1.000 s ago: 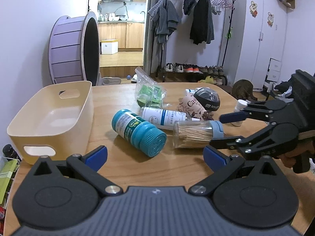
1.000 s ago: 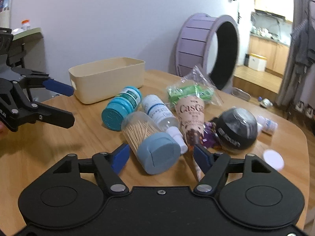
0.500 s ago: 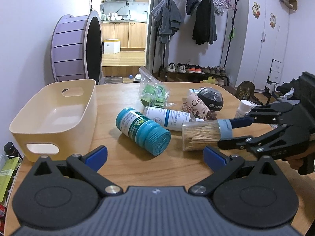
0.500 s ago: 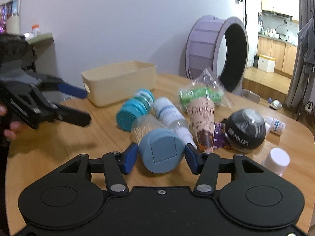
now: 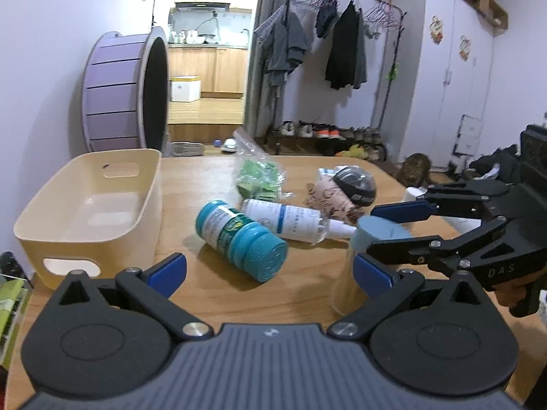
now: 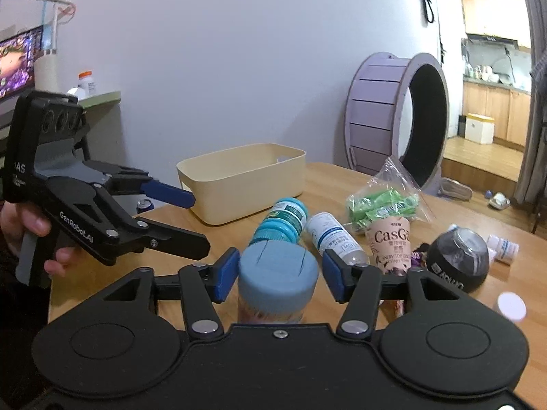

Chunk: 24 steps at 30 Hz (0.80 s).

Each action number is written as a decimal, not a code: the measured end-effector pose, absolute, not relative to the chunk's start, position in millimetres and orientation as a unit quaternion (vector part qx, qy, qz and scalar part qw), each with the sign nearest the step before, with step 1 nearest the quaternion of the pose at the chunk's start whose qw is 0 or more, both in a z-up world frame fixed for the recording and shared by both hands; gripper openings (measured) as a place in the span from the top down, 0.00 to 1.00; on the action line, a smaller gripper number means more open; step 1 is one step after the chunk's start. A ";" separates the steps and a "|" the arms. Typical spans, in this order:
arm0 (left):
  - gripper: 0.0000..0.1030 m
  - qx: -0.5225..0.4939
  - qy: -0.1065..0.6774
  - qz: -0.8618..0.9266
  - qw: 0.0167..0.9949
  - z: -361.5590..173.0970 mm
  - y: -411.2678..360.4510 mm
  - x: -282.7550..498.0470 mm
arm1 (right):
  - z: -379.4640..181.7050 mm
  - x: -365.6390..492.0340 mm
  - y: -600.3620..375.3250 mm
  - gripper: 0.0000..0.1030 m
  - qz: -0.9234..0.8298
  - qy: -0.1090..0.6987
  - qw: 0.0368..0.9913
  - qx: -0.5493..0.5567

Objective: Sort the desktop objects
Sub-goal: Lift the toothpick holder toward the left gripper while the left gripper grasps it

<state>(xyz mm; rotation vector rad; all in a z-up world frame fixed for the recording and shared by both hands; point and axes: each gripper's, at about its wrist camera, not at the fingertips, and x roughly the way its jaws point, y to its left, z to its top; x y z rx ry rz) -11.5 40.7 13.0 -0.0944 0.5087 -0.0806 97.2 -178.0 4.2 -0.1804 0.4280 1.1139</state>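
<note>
Soft indoor light, fisheye-bent edges, slight blur

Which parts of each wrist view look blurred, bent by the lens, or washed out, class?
Left wrist view: the toothpick jar in the right gripper is smeared by motion, its clear body ghostly; the coat rack bows with fisheye distortion; the corners vignette dark.
Right wrist view: the jar's blue-grey lid is sharp, the white cap at right is blurred and glary; the purple wheel curves outward.
</note>
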 end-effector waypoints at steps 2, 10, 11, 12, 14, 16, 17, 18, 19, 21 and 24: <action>0.00 -0.058 0.244 -0.055 0.966 14.2 42.3 -12.4 | 7.8 91.7 -186.7 0.36 0.519 0.196 0.828 -0.077; 0.03 -0.044 0.226 -0.105 0.967 15.7 23.4 -14.1 | 19.6 74.9 -228.1 0.18 0.484 0.170 0.858 -0.040; 0.04 -0.041 0.227 -0.109 0.967 14.3 20.1 -12.9 | 19.7 74.7 -230.7 0.16 0.481 0.170 0.859 -0.035; 0.04 -0.039 0.227 -0.113 0.966 12.9 16.9 -11.7 | 19.5 74.5 -232.8 0.16 0.479 0.171 0.860 -0.031; 0.09 -0.037 0.227 -0.125 0.965 10.2 10.2 -9.9 | 19.4 73.7 -233.1 0.16 0.477 0.171 0.862 -0.030; 0.14 -0.028 0.225 -0.128 0.966 7.1 1.8 -6.2 | 18.8 74.9 -233.9 0.16 0.472 0.173 0.864 -0.028; 0.17 -0.023 0.224 -0.129 0.966 5.5 -2.4 -4.4 | 18.4 75.8 -234.6 0.16 0.470 0.173 0.865 -0.026; 0.20 -0.016 0.223 -0.128 0.966 3.9 -6.0 -2.7 | 18.0 76.3 -235.8 0.16 0.468 0.174 0.866 -0.024; 0.24 -0.011 0.226 -0.128 0.966 1.9 -8.2 -1.2 | 17.7 77.4 -236.0 0.15 0.466 0.175 0.867 -0.022; 0.29 -0.006 0.235 -0.130 0.963 -1.9 -11.2 3.0 | 17.4 79.3 -237.1 0.14 0.464 0.176 0.868 -0.017; 0.36 -0.010 0.244 -0.130 0.961 -7.0 -12.3 7.4 | 17.2 78.9 -237.8 0.13 0.462 0.176 0.869 -0.015</action>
